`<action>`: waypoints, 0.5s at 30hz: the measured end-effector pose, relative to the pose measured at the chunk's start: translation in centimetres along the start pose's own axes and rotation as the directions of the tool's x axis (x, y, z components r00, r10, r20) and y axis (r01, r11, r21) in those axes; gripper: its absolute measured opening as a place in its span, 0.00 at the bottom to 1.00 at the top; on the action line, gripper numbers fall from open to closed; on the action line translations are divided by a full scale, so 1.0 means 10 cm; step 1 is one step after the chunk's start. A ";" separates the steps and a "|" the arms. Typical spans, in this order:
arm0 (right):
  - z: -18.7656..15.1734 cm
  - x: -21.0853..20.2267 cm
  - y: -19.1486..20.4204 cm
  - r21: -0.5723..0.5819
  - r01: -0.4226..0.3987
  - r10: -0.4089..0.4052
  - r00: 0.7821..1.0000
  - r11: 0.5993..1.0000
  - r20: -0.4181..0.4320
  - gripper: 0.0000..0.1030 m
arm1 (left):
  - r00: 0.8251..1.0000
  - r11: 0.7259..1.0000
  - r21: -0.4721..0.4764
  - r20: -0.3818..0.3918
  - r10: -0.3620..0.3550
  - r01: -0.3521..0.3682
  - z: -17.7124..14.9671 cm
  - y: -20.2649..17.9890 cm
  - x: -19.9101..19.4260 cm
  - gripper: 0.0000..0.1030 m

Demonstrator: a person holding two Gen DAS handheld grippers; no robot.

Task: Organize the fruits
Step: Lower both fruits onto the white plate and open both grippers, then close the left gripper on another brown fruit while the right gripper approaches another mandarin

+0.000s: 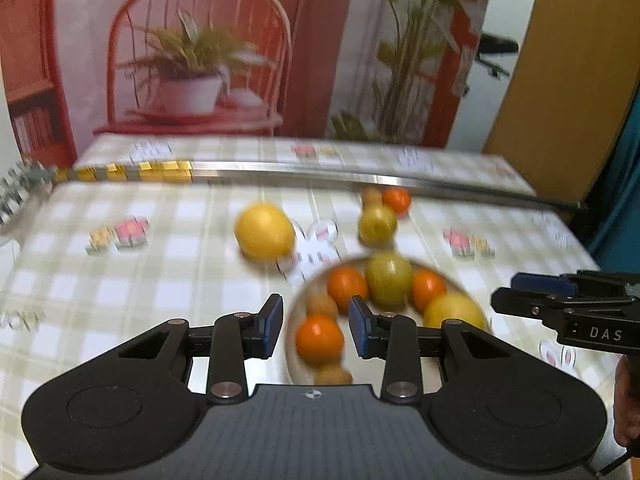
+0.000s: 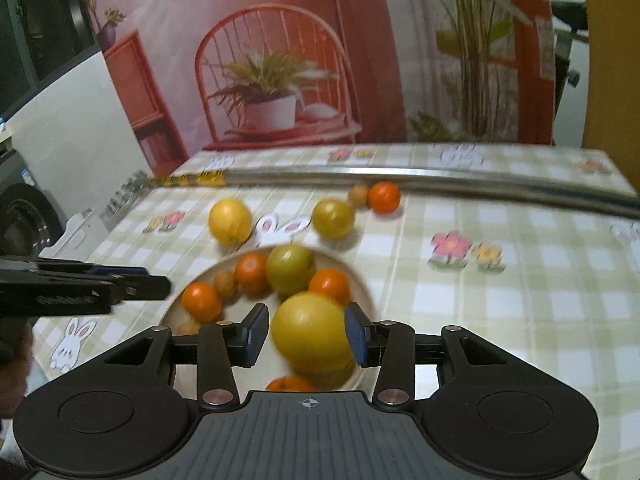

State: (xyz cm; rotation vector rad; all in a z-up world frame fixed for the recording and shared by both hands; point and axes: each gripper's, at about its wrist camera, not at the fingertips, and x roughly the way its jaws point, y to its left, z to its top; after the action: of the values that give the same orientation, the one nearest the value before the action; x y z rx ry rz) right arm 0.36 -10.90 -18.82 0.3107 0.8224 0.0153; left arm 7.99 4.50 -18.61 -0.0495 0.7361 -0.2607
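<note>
yellow round lemon (image 2: 230,221) lies loose on the checked tablecloth (image 2: 520,300) beyond the round white plate (image 2: 360,280), nearer our left gripper (image 1: 314,326), both it and our right gripper (image 2: 306,334) part-open, empty.

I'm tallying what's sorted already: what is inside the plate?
The plate holds four oranges, a green fruit, a large yellow fruit and small brownish fruits. The grippers hide its near part.
</note>
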 end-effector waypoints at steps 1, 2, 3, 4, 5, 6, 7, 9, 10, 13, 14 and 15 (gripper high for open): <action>0.04 -0.01 -0.02 -0.002 0.007 -0.007 1.000 1.000 0.009 0.38 | 1.000 1.000 -0.006 0.010 0.003 -0.003 0.05 0.02 -0.02 0.37; 0.09 -0.02 -0.04 -0.004 0.014 -0.014 1.000 1.000 0.019 0.38 | 1.000 1.000 -0.015 0.020 0.004 -0.003 0.10 0.05 -0.04 0.37; 0.14 -0.04 -0.07 -0.005 0.021 -0.021 0.999 1.000 0.029 0.38 | 1.000 1.000 -0.027 0.030 0.003 -0.003 0.16 0.08 -0.07 0.37; 0.19 -0.05 -0.09 -0.006 0.026 -0.025 0.999 1.000 0.039 0.38 | 0.999 0.999 -0.034 0.038 0.005 -0.004 0.20 0.11 -0.08 0.37; 0.24 -0.07 -0.11 -0.007 0.030 -0.029 0.998 1.000 0.050 0.38 | 0.999 0.999 -0.042 0.046 0.009 -0.007 0.25 0.14 -0.10 0.37; 0.28 -0.08 -0.13 -0.009 0.035 -0.034 0.998 0.999 0.058 0.38 | 0.999 0.999 -0.050 0.052 0.013 -0.011 0.29 0.16 -0.11 0.37; 0.32 -0.09 -0.15 -0.012 0.043 -0.042 0.997 0.999 0.068 0.38 | 0.998 0.998 -0.057 0.055 0.014 -0.011 0.32 0.18 -0.12 0.37; 0.41 -0.10 -0.20 -0.019 0.060 -0.058 0.995 0.998 0.085 0.38 | 0.998 0.997 -0.075 0.055 0.007 -0.002 0.39 0.22 -0.11 0.37; 0.44 -0.10 -0.22 -0.022 0.067 -0.064 0.994 0.998 0.091 0.38 | 0.999 0.997 -0.080 0.054 0.003 0.001 0.42 0.23 -0.10 0.37; 0.53 -0.08 -0.28 -0.022 0.080 -0.077 0.991 0.997 0.105 0.39 | 0.999 0.997 -0.081 0.046 -0.002 0.006 0.50 0.24 -0.06 0.37; 0.56 -0.07 -0.31 -0.019 0.084 -0.081 0.991 0.996 0.107 0.39 | 0.999 0.997 -0.078 0.044 -0.004 0.007 0.52 0.23 -0.04 0.37; 0.58 -0.05 -0.34 -0.015 0.087 -0.085 0.991 0.996 0.107 0.39 | 0.999 0.997 -0.075 0.043 -0.006 0.009 0.55 0.22 -0.02 0.37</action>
State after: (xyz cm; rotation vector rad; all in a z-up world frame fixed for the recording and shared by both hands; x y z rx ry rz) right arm 3.84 -15.73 -15.66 0.2551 0.7290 -0.0727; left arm 12.00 6.44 -14.70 -0.1293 0.7035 -0.2382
